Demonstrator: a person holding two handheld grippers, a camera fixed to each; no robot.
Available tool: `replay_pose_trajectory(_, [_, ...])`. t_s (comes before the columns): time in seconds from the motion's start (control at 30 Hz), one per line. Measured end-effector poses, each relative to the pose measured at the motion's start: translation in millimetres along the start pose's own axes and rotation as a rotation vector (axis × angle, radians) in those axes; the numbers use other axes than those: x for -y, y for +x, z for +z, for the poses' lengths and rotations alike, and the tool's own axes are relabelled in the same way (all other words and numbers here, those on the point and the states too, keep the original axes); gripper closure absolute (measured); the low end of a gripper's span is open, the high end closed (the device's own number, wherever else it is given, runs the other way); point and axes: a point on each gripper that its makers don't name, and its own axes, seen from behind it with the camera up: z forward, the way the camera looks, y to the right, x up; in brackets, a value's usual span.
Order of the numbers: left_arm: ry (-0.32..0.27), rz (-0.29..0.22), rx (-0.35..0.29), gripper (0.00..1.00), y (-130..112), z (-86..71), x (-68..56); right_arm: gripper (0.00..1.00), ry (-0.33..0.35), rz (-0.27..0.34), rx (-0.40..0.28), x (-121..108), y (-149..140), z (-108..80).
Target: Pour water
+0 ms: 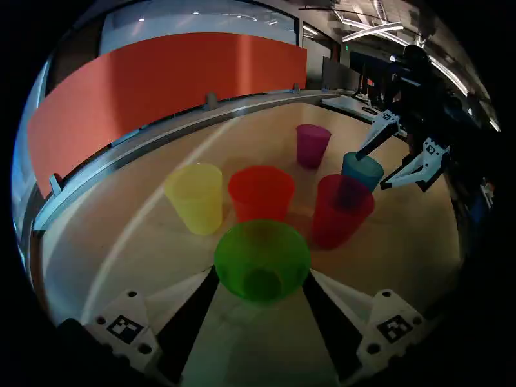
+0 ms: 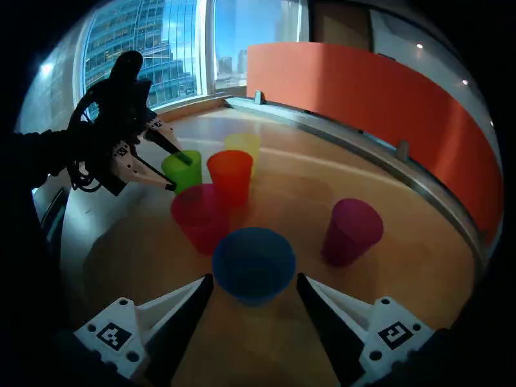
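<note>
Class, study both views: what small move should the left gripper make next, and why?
Probably close the left gripper firmly on the green cup: its fingers flank the cup, which stands on the table, and a firm grip isn't evident.

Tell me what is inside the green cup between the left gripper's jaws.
In the left gripper view the green cup shows a bare green floor, no object inside. Nothing covers its mouth. Its tinted plastic makes clear water impossible to rule out.

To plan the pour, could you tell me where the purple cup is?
In the right gripper view, the purple cup stands alone, right of the blue cup.
</note>
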Motion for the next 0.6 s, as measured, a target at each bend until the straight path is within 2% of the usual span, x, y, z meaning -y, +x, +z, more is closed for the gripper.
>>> replay_pose_trajectory(0.6, [-0.015,-0.001,-0.004,0.09,6.8,9.8,-3.0,0.00,0.012,0.002,-0.007,0.8,5.0,21.1])
